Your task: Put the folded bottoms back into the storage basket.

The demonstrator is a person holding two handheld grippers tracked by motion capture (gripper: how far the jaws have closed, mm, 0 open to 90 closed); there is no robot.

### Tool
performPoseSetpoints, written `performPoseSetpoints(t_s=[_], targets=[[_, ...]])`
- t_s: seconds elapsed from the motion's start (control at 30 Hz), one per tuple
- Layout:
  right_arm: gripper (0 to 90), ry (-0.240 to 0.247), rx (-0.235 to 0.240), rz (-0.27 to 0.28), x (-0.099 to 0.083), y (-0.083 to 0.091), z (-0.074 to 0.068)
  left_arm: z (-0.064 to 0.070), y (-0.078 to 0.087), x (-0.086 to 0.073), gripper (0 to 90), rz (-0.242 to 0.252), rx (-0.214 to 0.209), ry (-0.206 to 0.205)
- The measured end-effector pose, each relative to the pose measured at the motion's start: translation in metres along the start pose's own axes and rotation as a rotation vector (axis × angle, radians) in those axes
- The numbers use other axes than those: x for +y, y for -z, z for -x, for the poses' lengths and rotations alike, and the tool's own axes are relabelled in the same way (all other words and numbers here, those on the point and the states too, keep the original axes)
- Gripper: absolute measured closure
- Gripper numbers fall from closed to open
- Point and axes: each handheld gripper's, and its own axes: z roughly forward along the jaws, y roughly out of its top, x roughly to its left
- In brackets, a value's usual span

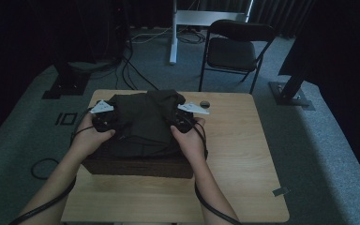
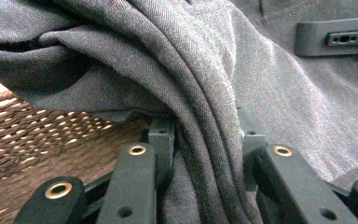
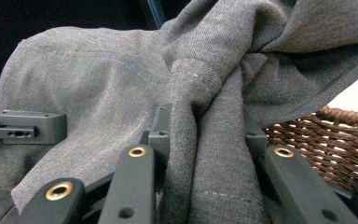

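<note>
While the grey garment [image 1: 145, 123] lies heaped across the wicker basket [image 1: 136, 166], we have the left gripper [image 2: 207, 140] and right gripper [image 3: 207, 135] each clamped on a fold at opposite sides (garment between them).

Matt twill cloth [image 2: 270, 93], woven wicker basket [image 3: 326, 140]

The right gripper [image 3: 204, 140] has a thick fold of the grey cloth [image 3: 121, 102] pinched between its two black jaws. The cloth is bunched up and hangs over the brown woven basket [image 3: 326, 144], which sits just beside the cloth. On the other side of the cloth, the left gripper [image 3: 23, 127] touches it
</note>
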Motion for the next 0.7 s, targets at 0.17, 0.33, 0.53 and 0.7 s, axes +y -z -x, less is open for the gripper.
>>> performPoseSetpoints(t_s=[0.17, 0.33, 0.53, 0.7], targets=[[66.8, -0.003, -0.020, 0.000, -0.011, -0.012, 0.000, -0.005, -0.009, -0.011, 68.2, -0.003, 0.028, -0.021], [66.7, -0.008, -0.035, -0.022, -0.023, -0.022, 0.002, -0.009, -0.017, -0.017, 68.2, -0.022, 0.036, -0.019], [66.7, -0.020, -0.048, -0.033, -0.033, -0.032, 0.004, -0.016, -0.027, -0.025, 68.2, -0.038, 0.037, 0.000], [66.7, -0.046, -0.042, -0.063, -0.041, -0.039, 0.007, -0.018, -0.031, -0.031, 68.2, -0.055, 0.038, 0.005]])
